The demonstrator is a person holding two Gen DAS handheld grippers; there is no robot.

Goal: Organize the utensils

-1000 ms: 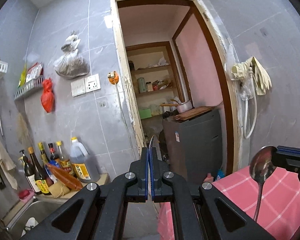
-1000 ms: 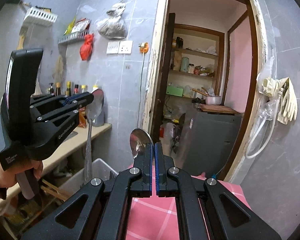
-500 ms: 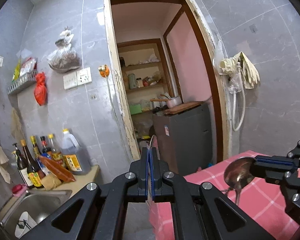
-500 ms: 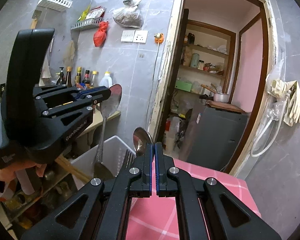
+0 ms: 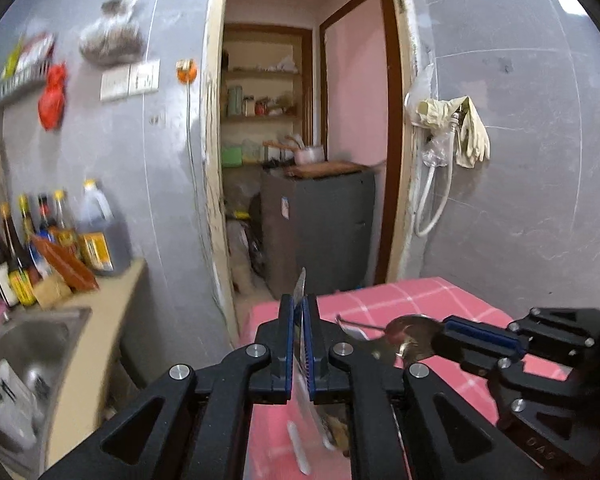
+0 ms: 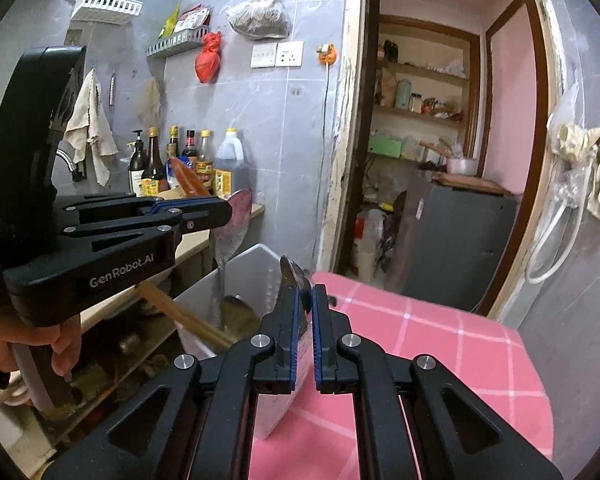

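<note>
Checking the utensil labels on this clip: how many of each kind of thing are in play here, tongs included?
Black two-finger tongs: 2, the left tongs and the right tongs
Shiny metal spoons: 2, the left spoon and the right spoon, each clamped in its tongs
White plastic bin: 1
Total: 5
The bin's contents are too unclear to count.

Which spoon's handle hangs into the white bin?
The spoon in the left tool: held by its bowl, handle down into the white bin. The right tool holds its spoon nearly level.
</note>
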